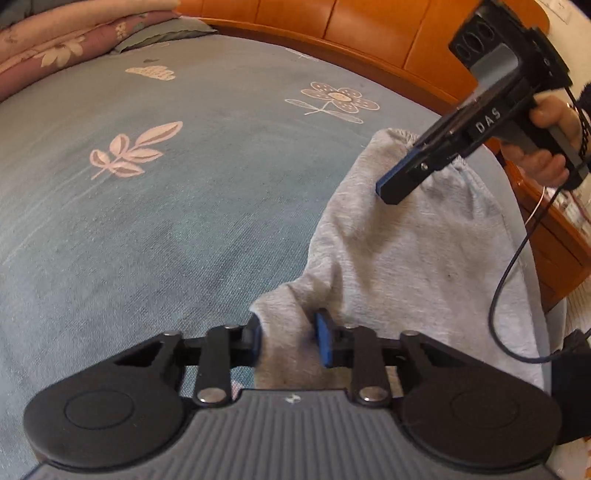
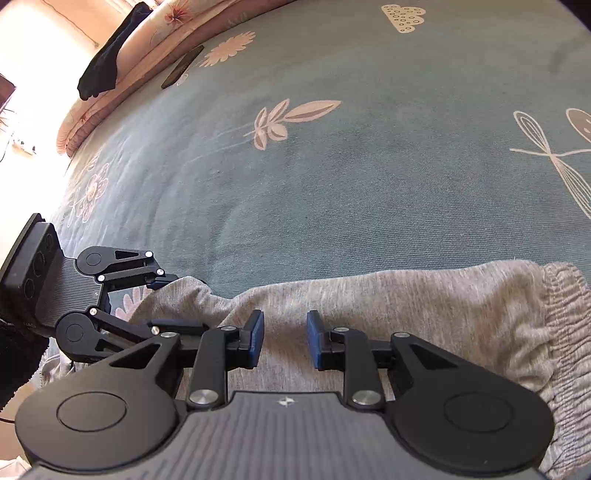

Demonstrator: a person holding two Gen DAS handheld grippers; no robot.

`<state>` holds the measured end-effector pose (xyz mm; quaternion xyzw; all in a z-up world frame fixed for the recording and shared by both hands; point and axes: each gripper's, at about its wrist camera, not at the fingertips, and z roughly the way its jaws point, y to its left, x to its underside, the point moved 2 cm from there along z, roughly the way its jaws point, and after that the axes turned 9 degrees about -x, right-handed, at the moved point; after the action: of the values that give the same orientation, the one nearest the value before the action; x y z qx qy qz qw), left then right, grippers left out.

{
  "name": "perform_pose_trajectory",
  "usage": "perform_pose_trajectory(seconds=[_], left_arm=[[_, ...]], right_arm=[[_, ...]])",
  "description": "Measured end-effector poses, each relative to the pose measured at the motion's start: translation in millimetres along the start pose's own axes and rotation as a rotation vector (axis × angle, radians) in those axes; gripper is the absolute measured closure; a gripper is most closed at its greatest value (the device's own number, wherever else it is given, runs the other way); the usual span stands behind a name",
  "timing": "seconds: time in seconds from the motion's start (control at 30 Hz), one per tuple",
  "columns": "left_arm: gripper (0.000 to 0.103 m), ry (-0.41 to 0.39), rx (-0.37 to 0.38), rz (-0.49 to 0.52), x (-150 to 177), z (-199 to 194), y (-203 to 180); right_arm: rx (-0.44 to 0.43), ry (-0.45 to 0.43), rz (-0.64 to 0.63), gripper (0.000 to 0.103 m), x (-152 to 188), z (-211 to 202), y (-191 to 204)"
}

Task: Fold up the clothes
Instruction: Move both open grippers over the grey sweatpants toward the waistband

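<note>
Grey sweatpants [image 1: 406, 251] lie on the bed, their gathered waistband [image 2: 561, 314] at the right of the right wrist view. My left gripper [image 1: 289, 339] is shut on a bunched end of the grey fabric, which fills the gap between its blue pads. From the right wrist view the left gripper [image 2: 173, 302] sits at the pants' left end. My right gripper [image 2: 285, 339] hovers over the middle of the pants [image 2: 424, 302], jaws apart with only flat cloth showing below the gap. In the left wrist view the right gripper [image 1: 388, 188] points down near the waistband, held by a hand [image 1: 546, 158].
A blue-green bedspread [image 1: 184, 184] with flower prints covers the bed. Folded floral quilts [image 1: 55, 44] lie at the far side, with a dark garment [image 2: 107, 62] and a flat black object [image 2: 183, 66] near them. An orange wooden bed frame [image 1: 332, 22] borders the mattress. A black cable [image 1: 509, 295] hangs at the right.
</note>
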<state>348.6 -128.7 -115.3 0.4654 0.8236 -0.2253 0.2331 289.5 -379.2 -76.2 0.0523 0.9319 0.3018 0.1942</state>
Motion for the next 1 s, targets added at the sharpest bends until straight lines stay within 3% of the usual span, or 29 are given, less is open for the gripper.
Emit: perform_pose_trajectory(seconds=[0.13,0.2,0.3,0.4,0.47,0.57,0.63,0.7,0.73,0.77,0.9,0.97,1.0], left_arm=[[0.093,-0.022,-0.055,-0.203,15,-28,18],[0.093,0.017,-0.107,-0.325,26,-32,33],[0.092,0.013,-0.122,-0.472,33,-44,49],[0.09,-0.056,-0.071,-0.494,20,-57,44],[0.075,-0.105,-0.019,-0.5,11,-63,38],[0.052,-0.09,0.112,-0.522,2,-44,31],[0.048,-0.047,0.149,-0.561,3,-22,32],[0.048,-0.025,0.124,-0.599,5,-4,35],[0.048,-0.038,0.118,-0.613,6,1,37],[0.047,-0.052,0.106,-0.629,7,3,40],[0.048,-0.068,-0.042,-0.659,3,-6,45],[0.047,-0.07,-0.071,-0.669,1,-14,46],[0.047,-0.077,-0.062,-0.672,-1,-20,44]], right_arm=[[0.009,0.009,-0.022,0.074,6,-4,1],[0.002,0.014,-0.045,0.074,6,-4,3],[0.013,0.017,-0.08,0.068,3,-1,8],[0.003,0.008,-0.085,0.068,-1,0,10],[-0.006,0.013,-0.098,0.068,-1,2,12],[-0.03,0.065,-0.166,0.068,2,16,22],[-0.024,0.098,-0.193,0.068,2,31,20],[0.005,0.115,-0.205,0.073,1,44,14],[0.034,0.094,-0.184,0.102,-1,42,5],[0.063,0.074,-0.162,0.103,-3,40,-4],[0.144,-0.017,-0.025,0.103,-3,6,-34],[0.163,-0.06,0.007,0.091,0,-16,-39],[0.163,-0.098,0.02,0.079,3,-30,-40]])
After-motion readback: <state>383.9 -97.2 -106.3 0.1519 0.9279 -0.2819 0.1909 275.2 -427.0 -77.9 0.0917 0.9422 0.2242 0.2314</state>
